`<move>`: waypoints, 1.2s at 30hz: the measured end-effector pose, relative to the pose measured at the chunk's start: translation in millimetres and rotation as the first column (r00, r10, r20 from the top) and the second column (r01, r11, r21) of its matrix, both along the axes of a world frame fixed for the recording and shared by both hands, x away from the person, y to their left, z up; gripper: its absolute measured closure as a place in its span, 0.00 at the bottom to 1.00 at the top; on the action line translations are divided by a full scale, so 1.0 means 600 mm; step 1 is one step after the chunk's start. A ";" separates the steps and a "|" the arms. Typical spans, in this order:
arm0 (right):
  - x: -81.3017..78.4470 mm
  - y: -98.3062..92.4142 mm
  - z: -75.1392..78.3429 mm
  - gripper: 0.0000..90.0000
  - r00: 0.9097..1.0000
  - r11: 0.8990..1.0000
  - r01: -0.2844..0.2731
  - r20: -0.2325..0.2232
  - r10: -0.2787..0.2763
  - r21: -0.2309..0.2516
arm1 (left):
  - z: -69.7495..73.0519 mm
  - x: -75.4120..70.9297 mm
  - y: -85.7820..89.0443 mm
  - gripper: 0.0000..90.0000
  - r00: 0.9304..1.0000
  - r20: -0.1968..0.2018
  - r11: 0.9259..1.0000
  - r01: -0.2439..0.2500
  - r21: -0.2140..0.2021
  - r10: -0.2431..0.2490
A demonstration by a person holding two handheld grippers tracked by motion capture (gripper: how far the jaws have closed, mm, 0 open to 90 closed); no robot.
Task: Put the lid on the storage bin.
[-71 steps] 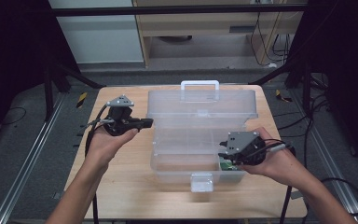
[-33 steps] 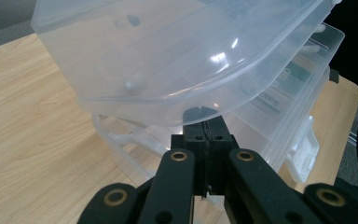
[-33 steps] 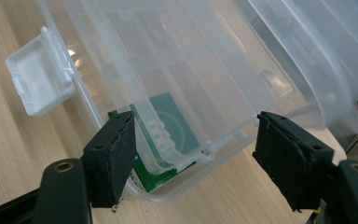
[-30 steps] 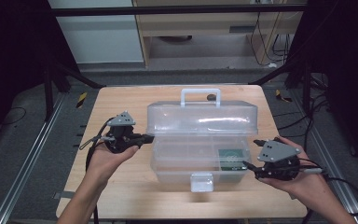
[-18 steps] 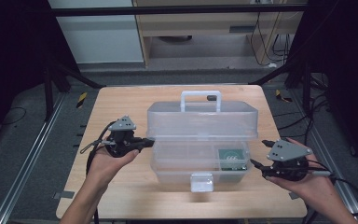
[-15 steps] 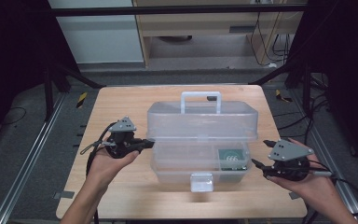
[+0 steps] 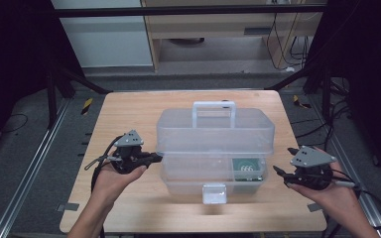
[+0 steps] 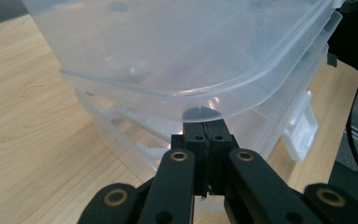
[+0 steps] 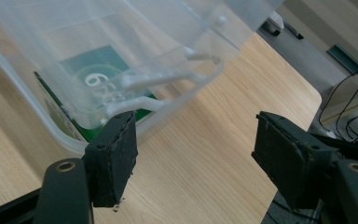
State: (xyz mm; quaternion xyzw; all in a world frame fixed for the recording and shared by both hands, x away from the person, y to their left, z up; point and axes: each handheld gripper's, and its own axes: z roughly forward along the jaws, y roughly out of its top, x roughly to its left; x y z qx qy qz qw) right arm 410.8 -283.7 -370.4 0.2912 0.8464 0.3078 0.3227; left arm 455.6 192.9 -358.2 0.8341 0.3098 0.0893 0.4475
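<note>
The left tool [image 7: 155, 157], jaws pressed together with nothing between them, points its tip at the left end of a clear plastic box [image 7: 213, 148], level with the seam where the lid [image 7: 216, 130] meets the lower half; in the left gripper view the closed tip [image 8: 206, 135] sits just under the lid's overhanging rim, though whether it touches the plastic cannot be told. The right tool [image 7: 283, 161] is held just off the box's right end with its jaws spread and nothing between them; in the right gripper view its pads [image 9: 116, 156] stand wide apart over bare wood, the near one close beside the box's lower corner. The box sits at the middle of the desk [image 7: 129, 114], lid down, with a carry handle [image 7: 213, 111] standing up on top toward the far side and a white latch [image 7: 214, 193] hanging at the middle of the near wall. Inside the box, in its near right corner, lies a green card [image 7: 248, 167] with white markings, seen through the wall. A person's left hand [image 7: 111, 176] holds the tool at the box's left, the right hand [image 7: 327, 191] the one at its right, both forearms coming in from the near edge of the desk. A cable [image 7: 96, 166] trails from the left tool toward the person.
</note>
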 end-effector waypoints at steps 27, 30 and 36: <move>0.011 -0.025 -0.038 0.33 0.996 0.997 0.081 -0.031 -0.081 0.016 | -0.029 -0.020 0.006 1.00 1.000 -0.002 0.999 0.011 0.052 -0.011; 0.012 -0.024 -0.038 0.33 0.996 0.996 0.083 -0.032 -0.083 0.018 | -0.029 -0.020 0.008 1.00 1.000 -0.001 0.998 0.014 0.060 -0.014; 0.015 -0.028 -0.040 0.33 0.995 0.995 0.098 -0.028 -0.098 0.019 | -0.040 -0.012 0.034 1.00 0.999 0.005 0.985 -0.034 0.169 0.034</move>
